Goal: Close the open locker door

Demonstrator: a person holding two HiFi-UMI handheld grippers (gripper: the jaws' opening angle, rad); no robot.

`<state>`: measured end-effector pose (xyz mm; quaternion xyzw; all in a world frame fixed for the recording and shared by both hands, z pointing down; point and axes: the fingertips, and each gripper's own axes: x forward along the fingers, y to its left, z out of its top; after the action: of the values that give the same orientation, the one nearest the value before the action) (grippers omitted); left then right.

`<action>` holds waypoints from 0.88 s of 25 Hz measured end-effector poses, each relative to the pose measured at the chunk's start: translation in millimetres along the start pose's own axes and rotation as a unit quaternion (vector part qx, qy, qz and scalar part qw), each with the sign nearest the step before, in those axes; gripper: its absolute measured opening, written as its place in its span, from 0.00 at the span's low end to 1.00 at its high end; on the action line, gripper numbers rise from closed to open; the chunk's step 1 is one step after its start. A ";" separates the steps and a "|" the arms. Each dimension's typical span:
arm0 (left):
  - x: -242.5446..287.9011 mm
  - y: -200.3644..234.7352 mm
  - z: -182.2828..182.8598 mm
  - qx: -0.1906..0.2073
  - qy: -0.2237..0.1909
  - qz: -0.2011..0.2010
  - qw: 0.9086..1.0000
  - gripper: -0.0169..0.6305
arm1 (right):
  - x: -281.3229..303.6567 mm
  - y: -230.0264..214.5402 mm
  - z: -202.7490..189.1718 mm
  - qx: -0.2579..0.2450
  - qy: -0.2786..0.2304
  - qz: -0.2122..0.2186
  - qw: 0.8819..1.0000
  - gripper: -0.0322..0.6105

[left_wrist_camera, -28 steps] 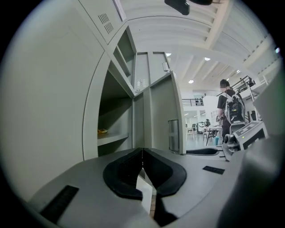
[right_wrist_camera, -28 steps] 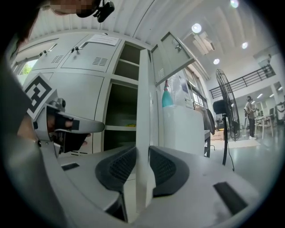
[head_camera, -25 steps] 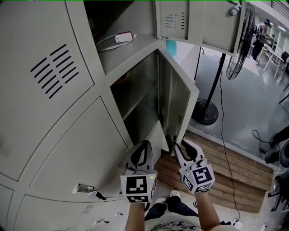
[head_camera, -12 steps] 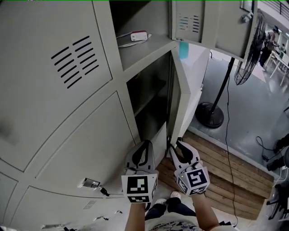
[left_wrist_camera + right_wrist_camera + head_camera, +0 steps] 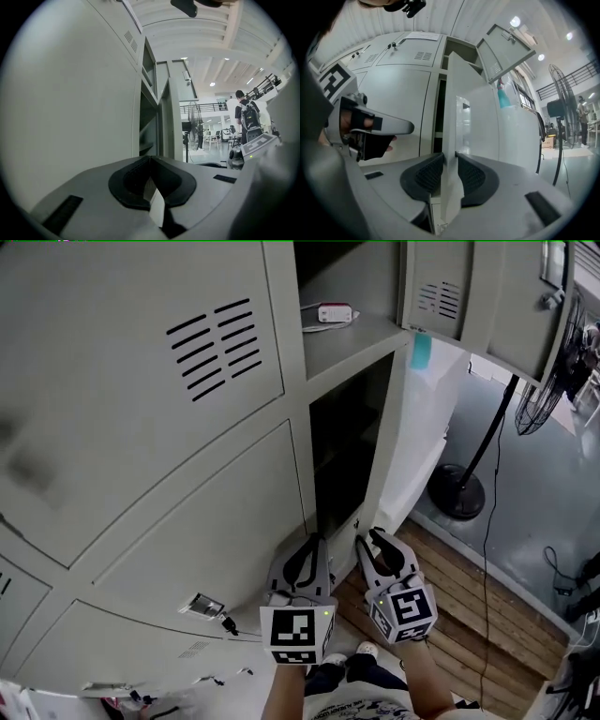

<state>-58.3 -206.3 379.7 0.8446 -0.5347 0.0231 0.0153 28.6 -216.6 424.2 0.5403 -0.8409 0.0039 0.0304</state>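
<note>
The open locker door (image 5: 386, 446) is a pale grey panel, seen almost edge-on, with a narrow dark gap left at the compartment (image 5: 342, 442). My right gripper (image 5: 367, 538) is shut on the door's lower free edge. In the right gripper view the door (image 5: 468, 126) runs straight up from between the pads of the right gripper (image 5: 450, 161). Just to the left, my left gripper (image 5: 317, 540) is shut and holds nothing; it hovers in front of the closed neighbouring locker door (image 5: 206, 521). In the left gripper view, the left gripper (image 5: 150, 159) points along the locker fronts toward the door (image 5: 172, 122).
An upper locker door (image 5: 469, 296) stands open above, and a white device with a cable (image 5: 334, 312) lies on its shelf. A pedestal fan (image 5: 459, 488) stands on the grey floor to the right, beside wooden boards (image 5: 469, 587). Keys (image 5: 208, 607) hang from a lower locker. A person (image 5: 247, 115) stands far off.
The door has swung toward the locker frame and the dark opening has narrowed. Both grippers have moved with it toward the lockers; the right one has kept its grip on the door's edge.
</note>
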 end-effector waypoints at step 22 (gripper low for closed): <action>-24.4 39.2 5.1 -0.009 -0.006 0.100 0.995 0.04 | 57.1 36.1 2.2 0.004 0.003 0.089 0.996 0.18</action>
<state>-104.1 -201.3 373.3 0.7869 -0.6167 0.0141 0.0175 -28.0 -253.5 426.1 0.4630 -0.8857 0.0115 0.0306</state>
